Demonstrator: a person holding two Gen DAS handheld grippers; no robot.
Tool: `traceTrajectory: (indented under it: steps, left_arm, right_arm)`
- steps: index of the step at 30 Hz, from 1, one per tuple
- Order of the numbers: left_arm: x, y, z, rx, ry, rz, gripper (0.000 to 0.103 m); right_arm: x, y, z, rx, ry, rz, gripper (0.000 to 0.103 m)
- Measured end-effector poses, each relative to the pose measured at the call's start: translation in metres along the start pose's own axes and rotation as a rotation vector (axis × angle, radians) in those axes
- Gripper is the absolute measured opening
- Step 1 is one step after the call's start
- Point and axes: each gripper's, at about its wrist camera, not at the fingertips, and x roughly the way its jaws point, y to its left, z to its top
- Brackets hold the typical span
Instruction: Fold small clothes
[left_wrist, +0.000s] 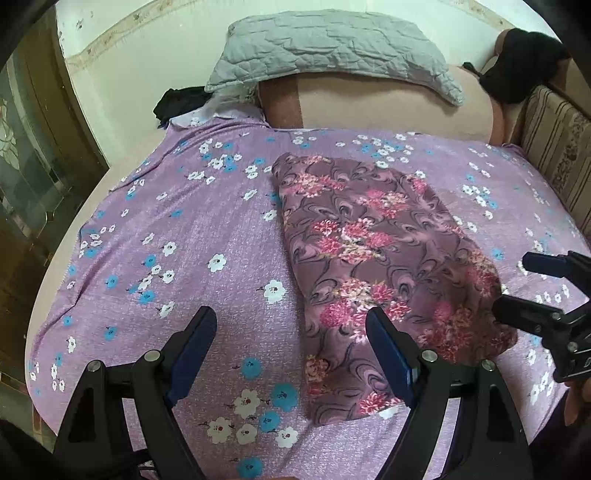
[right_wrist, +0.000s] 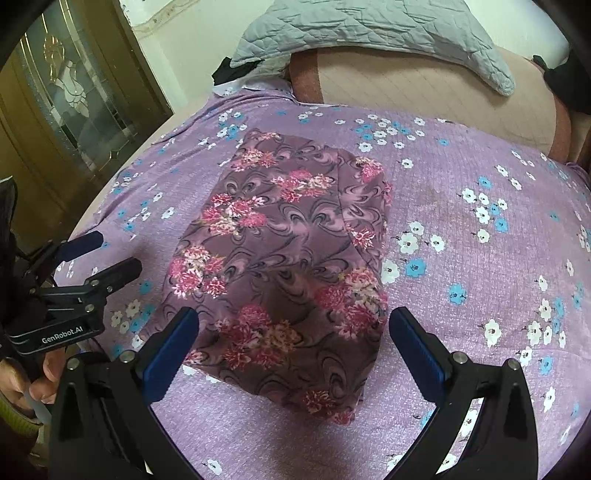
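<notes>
Clothing first: we see a folded floral garment (left_wrist: 380, 266) (right_wrist: 291, 251) lying flat in the middle of the bed, on a purple bedsheet (left_wrist: 192, 251) (right_wrist: 480, 266) printed with white and blue flowers. Relative to the garment, our left claw (left_wrist: 291, 332) hovers at its near left corner with its fingers spread wide apart, gripping nothing; one blue pad sits over the garment's near edge, the other over bare sheet. Our right claw (right_wrist: 293, 332) hangs over the garment's near edge, fingers likewise wide apart and empty, one on each side of the near end. In the right wrist view the left claw (right_wrist: 99, 258) shows just left of the garment. Beyond the garment's far end a grey quilted pillow (left_wrist: 332, 48) (right_wrist: 369, 33) rests on a pink bolster (left_wrist: 388, 107) (right_wrist: 424, 85). Far left of the garment stands a wooden door with glass (right_wrist: 70, 92).
</notes>
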Motion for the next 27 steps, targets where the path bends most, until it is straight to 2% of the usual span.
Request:
traceTrajectory:
  steps: [12,27]
  left_arm:
    - [-0.03,-0.004,0.003,0.012,-0.048,-0.028,0.083]
    - [-0.041,-0.003,-0.002,0.029,-0.044,-0.025,0.083]
  right_arm:
    - [-0.018,0.011,-0.001,-0.039,-0.023,0.001,0.103]
    - [-0.034,0.015,-0.004,-0.034,-0.025,-0.006,0.103]
